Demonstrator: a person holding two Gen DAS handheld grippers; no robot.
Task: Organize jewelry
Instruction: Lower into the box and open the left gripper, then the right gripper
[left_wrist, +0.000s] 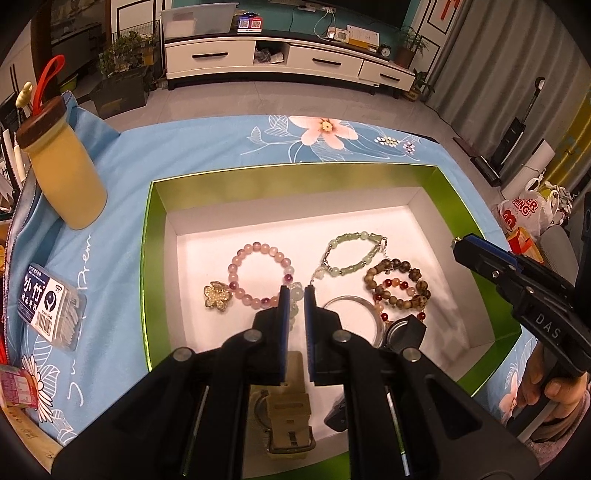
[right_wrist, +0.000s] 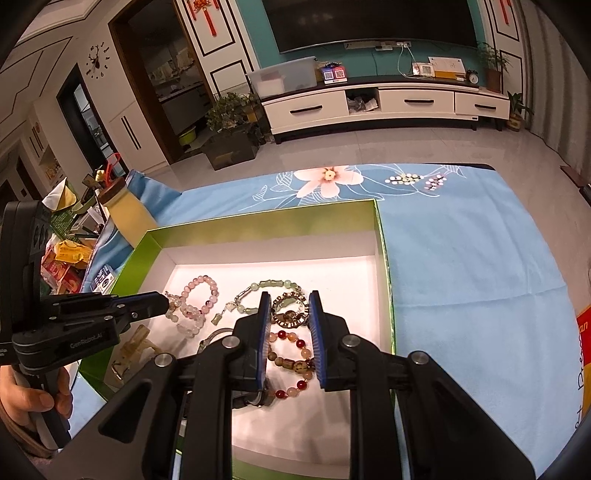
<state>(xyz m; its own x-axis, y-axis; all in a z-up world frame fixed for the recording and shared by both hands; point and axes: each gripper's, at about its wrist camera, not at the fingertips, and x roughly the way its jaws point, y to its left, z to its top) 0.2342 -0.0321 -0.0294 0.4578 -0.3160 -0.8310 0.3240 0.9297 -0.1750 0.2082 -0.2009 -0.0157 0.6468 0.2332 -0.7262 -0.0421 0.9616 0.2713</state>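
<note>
Brooch (left_wrist: 218, 301) visible left view only; left tool (left_wrist: 295, 291) narrowly parted, right tool (right_wrist: 288, 299) wider, both empty.

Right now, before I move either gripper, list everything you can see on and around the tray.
Tray: 1, green rim, white floor, on the cloth.
Pink bead bracelet: 1, pink, tray left.
Flower brooch: 1, gold, beside the pink bracelet.
Jade bracelet: 1, pale green, tray centre-right.
Brown bead bracelet: 1, brown, tray right.
Red bead bracelet: 1, red and amber, tray right.
Bangle: 1, silver, tray front.
Watch strap: 1, khaki, tray front.
Bottle: 1, yellow, brown lid, left of tray.
Floss pick box: 1, clear, left.
Tablecloth: 1, blue floral.
Left gripper: narrowly open over the tray.
Right gripper: open over the brown beads.
</note>
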